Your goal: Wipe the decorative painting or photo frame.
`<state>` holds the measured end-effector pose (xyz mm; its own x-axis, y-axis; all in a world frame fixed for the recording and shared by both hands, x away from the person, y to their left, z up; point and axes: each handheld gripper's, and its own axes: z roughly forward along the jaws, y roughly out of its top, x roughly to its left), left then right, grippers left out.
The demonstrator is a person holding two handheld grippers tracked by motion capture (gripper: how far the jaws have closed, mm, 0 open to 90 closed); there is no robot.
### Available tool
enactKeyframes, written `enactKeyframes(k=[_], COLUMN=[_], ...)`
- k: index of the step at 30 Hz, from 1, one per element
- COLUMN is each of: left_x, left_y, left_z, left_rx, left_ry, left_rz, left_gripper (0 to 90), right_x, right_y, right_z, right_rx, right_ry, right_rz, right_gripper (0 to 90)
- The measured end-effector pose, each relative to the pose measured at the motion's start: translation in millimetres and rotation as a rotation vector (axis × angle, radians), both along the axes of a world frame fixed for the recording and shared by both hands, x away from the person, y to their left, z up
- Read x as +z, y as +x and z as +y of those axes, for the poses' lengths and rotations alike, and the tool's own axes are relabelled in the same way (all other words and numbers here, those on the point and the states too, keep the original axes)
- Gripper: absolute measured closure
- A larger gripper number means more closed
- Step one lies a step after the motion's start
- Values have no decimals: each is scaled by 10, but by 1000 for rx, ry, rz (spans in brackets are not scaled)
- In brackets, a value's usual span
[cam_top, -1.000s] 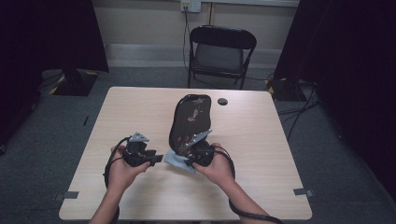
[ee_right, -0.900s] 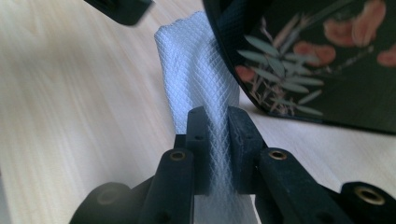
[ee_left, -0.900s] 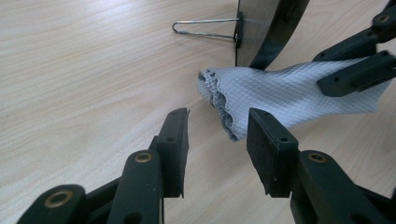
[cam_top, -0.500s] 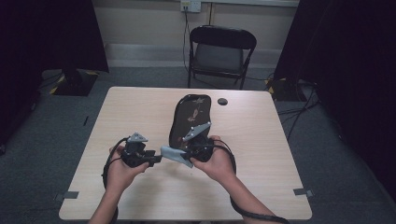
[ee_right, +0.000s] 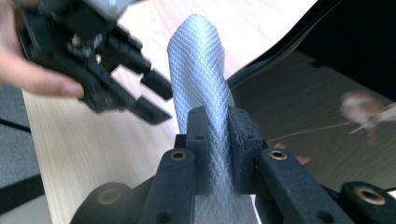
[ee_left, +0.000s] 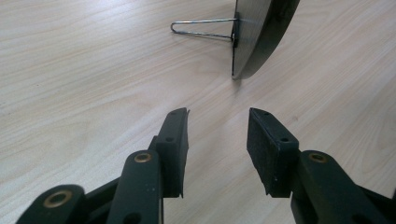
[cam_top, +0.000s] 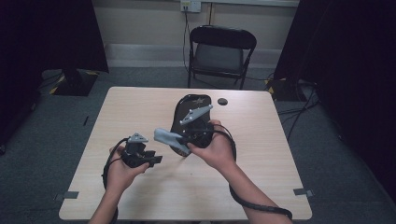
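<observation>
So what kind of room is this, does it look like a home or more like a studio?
More like a recording studio or lab, probably. Black curtains hang on both sides, a lone folding chair faces a bare wooden table, and cables trail across grey carpet.

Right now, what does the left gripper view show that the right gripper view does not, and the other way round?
Left gripper view: the left gripper with its jaws apart and nothing between them, and the thin wire stand fixed to the back of the dark oval mirror standing on edge.

Right gripper view: the right gripper shut on a grey textured cloth, with the left gripper and a hand farther off.

Both: the light wooden table and the dark mirror.
</observation>
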<state>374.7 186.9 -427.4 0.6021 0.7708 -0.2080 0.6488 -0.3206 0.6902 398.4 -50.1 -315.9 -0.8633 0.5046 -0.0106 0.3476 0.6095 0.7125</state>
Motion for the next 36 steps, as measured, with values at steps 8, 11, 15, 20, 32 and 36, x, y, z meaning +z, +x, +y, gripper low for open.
enactKeyframes(k=[8, 11, 15, 20, 32, 36], left_x=[0, 1, 5, 18, 55, 39], left_y=[13, 13, 26, 40, 135, 158], left_z=[-43, -70, -110, -151, -286, -347], left_rx=[-4, -2, -10, -16, -17, -21], left_ry=[2, -4, -3, -8, -34, -30], left_rz=[-4, -8, -17, -28, -99, -109], left_gripper=[576, 566, 560, 558, 521, 521], right_x=[327, 429, 537, 615, 648, 683], right_y=[122, 137, 162, 196, 272, 282], right_z=[-139, -182, -239, -281, -301, -309], right_rx=[-44, -58, -84, -102, -132, -146], right_ry=[11, 9, 18, 10, 4, 2], right_rz=[-36, -61, -84, -101, -101, -110], right_gripper=[806, 806, 806, 806, 806, 805])
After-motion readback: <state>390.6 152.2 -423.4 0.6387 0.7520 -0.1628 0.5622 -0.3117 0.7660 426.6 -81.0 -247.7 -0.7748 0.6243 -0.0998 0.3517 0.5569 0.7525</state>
